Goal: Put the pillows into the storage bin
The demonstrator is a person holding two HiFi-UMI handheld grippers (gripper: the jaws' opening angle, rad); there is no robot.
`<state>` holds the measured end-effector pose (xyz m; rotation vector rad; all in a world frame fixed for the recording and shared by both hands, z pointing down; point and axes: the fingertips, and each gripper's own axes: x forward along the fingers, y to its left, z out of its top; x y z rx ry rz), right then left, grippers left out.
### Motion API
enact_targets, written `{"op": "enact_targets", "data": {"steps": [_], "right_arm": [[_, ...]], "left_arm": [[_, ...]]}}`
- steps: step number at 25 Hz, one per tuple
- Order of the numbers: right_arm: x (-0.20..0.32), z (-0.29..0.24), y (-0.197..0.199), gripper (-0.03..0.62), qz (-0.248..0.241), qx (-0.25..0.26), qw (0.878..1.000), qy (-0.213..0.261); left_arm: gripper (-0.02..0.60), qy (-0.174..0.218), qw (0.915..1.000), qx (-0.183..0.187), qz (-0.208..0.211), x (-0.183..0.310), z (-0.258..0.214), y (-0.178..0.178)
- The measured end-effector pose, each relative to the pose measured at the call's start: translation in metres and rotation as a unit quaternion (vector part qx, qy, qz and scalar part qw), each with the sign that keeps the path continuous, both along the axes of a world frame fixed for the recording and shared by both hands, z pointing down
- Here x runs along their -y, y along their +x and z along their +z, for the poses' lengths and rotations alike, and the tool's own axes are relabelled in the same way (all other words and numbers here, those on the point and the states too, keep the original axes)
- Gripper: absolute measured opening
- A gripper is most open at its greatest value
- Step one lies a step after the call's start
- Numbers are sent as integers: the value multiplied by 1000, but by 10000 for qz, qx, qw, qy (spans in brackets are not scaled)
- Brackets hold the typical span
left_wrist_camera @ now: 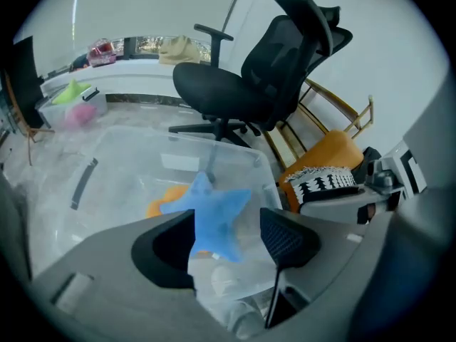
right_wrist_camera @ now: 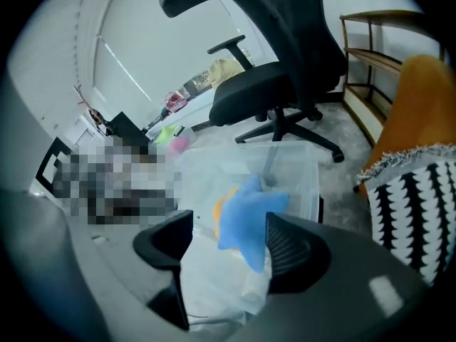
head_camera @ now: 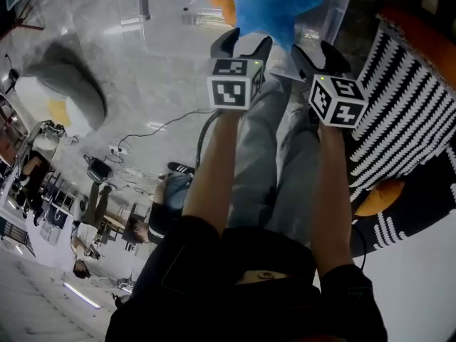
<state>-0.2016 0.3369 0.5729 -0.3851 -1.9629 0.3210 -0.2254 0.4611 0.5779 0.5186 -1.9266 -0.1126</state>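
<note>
I hold my left forearm (head_camera: 214,169) and right forearm (head_camera: 331,191) stretched out ahead of me, side by side, bare below dark sleeves (head_camera: 178,255) and angled downward. My left gripper (head_camera: 242,48) has its jaws spread wide apart. My right gripper (head_camera: 318,58), just beside it and pointing the same way, also has its jaws apart.

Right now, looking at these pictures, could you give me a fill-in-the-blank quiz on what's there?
The blue pillow in the clear storage bin is shaped like a ____. The other pillow in the bin is coloured ____. The left gripper and the right gripper both have their jaws ____. The office chair beyond the bin is coloured ____.
Missing words: star; orange; open; black.
</note>
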Motion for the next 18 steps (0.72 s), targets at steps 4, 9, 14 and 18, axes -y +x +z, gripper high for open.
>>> {"op": "enact_targets", "data": {"steps": [4,9,14,18], "right_arm": [[14,-2,25,284,291,-172,9991,-258],[55,-13,46,128,874,-82,9960,-174],[105,-32,70,24,1530,120,9881,-37],[146,-46,101,3,1943,168,9807,127]], "left_arm": [[247,231,9991,36,342,31,-6,8],[164,392,9965,80,729,72,-14,19],[88,511,9910,213,1219,126,-26,33],[39,519,9838,355,1679,172,-39,52]]}}
